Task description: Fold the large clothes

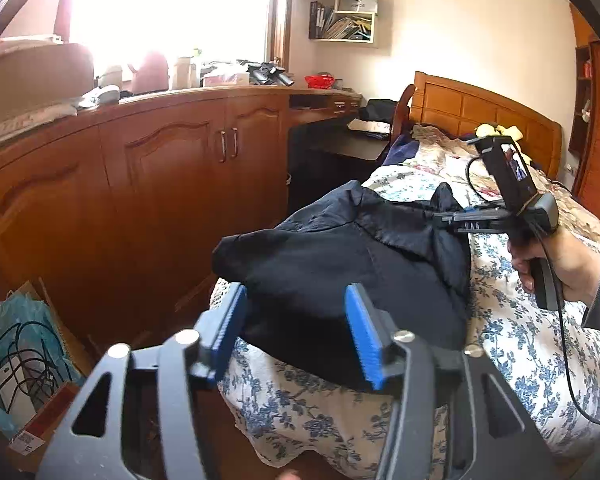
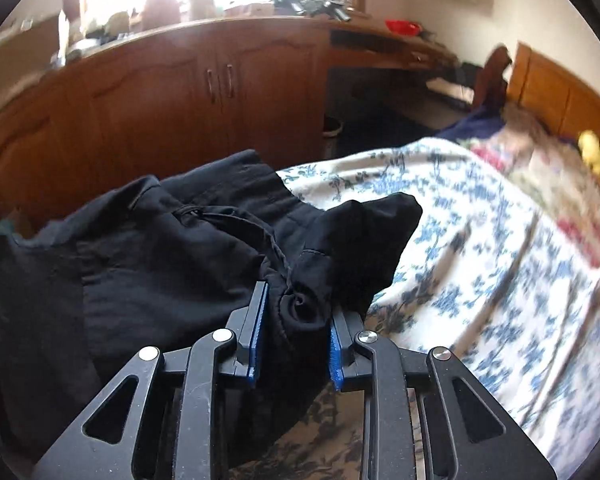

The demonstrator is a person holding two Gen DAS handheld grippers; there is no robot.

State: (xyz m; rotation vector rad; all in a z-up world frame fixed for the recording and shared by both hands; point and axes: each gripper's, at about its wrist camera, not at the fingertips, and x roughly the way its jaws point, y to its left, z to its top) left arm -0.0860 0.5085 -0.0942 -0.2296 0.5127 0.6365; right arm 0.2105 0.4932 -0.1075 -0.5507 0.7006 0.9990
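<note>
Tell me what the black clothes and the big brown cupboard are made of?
The crumpled black garment looks like soft matte woven cloth, perhaps cotton: it creases, sags and bunches between the right gripper blue fingers. The brown cupboard with arched doors looks like varnished wood: grain shows and it shines slightly.

My left gripper (image 1: 296,334) has its jaws spread wide with nothing between the blue pads (image 1: 364,336). My right gripper (image 2: 296,338) has its jaws drawn in and clamped on a bunch of the black garment (image 2: 160,256). My right hand (image 1: 556,260) grips its handle.
</note>
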